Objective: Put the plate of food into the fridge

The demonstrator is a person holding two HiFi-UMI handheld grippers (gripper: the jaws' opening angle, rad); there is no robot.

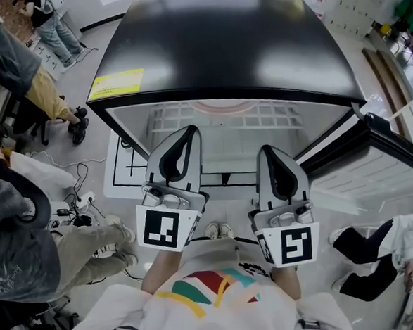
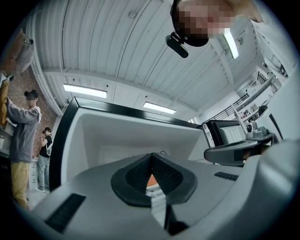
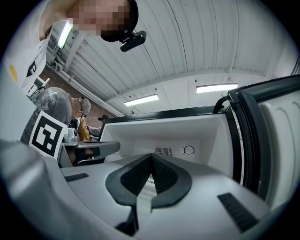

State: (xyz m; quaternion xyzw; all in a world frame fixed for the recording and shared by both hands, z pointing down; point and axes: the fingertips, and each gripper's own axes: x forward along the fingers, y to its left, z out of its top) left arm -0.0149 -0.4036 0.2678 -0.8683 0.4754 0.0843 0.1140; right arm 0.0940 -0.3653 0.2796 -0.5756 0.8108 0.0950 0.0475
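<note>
A small black fridge (image 1: 226,39) stands open below me, its door (image 1: 396,158) swung out to the right. On its white wire shelf (image 1: 168,121), the pinkish rim of a plate (image 1: 220,107) shows just under the fridge's top edge. In the left gripper view, a bit of orange food (image 2: 150,180) shows through the gap behind the jaw tips. My left gripper (image 1: 188,131) and right gripper (image 1: 270,150) hang side by side in front of the opening, both shut and empty, pointing into the white interior (image 3: 187,136).
Several people stand or sit at the left (image 1: 17,75). Cables lie on the floor at the left (image 1: 75,205). Another person's legs show at the lower right (image 1: 371,255). A thermostat dial (image 3: 189,150) sits on the fridge's back wall.
</note>
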